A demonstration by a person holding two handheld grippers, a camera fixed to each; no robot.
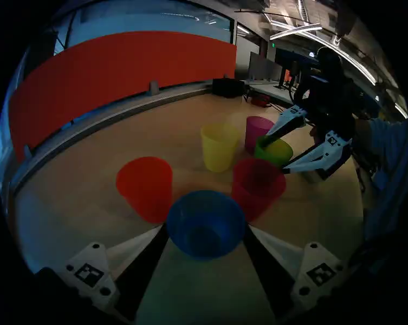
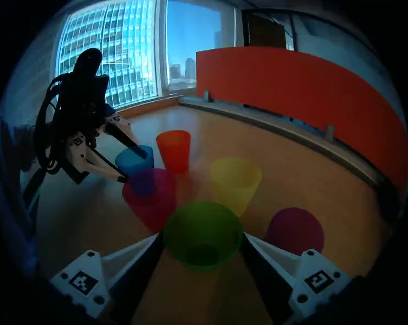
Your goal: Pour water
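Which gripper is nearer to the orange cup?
Left. The left gripper, jaws around the blue cup, sits right beside the orange cup; the right gripper, at the green cup, is farther off, past the red cup.

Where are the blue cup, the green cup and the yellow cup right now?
blue cup [image 1: 206, 226]: left gripper view, on its inside, just above the bottom.
green cup [image 2: 202, 235]: right gripper view, on its inside, just above the bottom.
yellow cup [image 1: 219, 149]: left gripper view, on its outer side wall.
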